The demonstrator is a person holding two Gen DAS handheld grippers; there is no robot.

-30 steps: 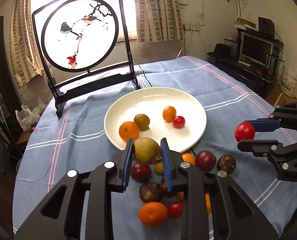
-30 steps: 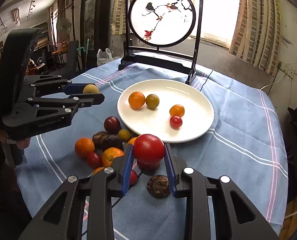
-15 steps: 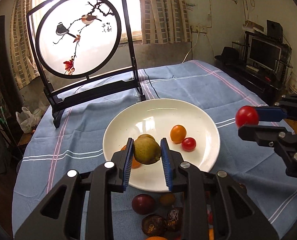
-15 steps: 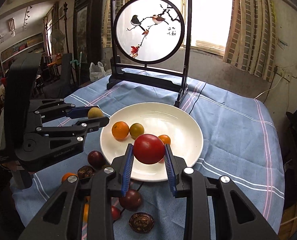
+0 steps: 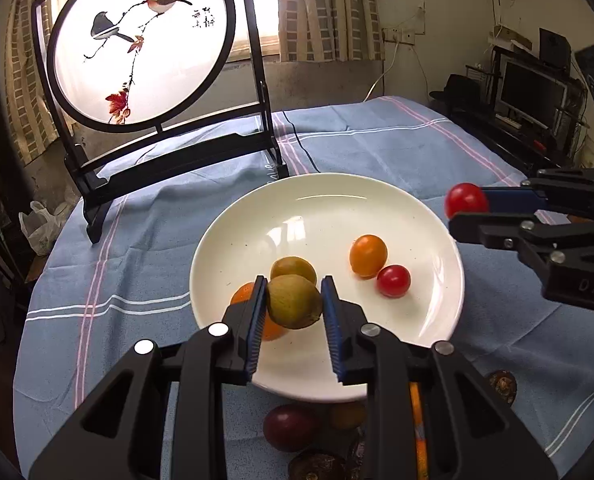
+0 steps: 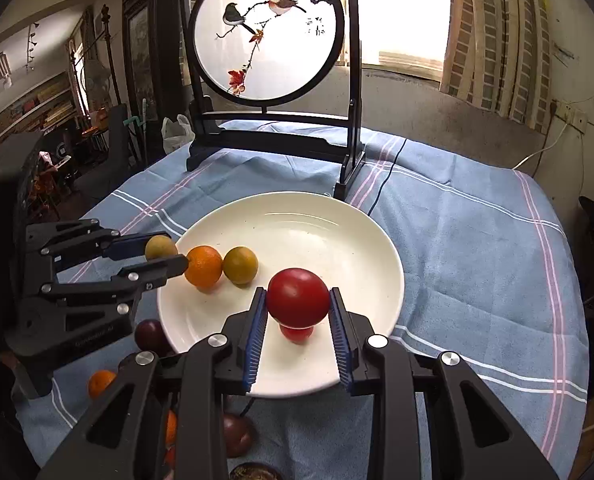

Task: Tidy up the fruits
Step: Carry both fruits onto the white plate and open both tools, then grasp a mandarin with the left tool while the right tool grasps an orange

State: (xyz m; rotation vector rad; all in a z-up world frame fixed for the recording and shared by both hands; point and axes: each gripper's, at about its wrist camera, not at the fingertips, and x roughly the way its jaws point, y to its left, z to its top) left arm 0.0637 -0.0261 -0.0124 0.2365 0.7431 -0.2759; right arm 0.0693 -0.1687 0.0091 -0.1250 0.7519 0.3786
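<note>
Holding two fruits over the plate: my left gripper (image 5: 293, 309) is clamped on a greenish-brown fruit (image 5: 295, 301), my right gripper (image 6: 297, 309) is clamped on a big red tomato (image 6: 298, 298). Jaws on both are only as wide as the fruit they pinch.

White plate (image 5: 329, 200) already carries an orange (image 6: 203, 266) at 9 o'clock, a green-yellow fruit (image 6: 239, 265) beside it, a small orange fruit (image 5: 368, 255) and a cherry tomato (image 5: 393, 281) toward 3 o'clock. More fruit waits on the blue cloth (image 6: 457, 220) off the plate's 6 o'clock edge.

To do it well: I judge I should lower each fruit close to bare plate before letting go. Both are round and will likely roll. Aim the tomato at the empty 12 o'clock half, not onto the cherry tomato under it.

Versus a second ago: both grippers were back over the loose pile; now they sit over the plate, which fills more of each view. Grips unchanged.
</note>
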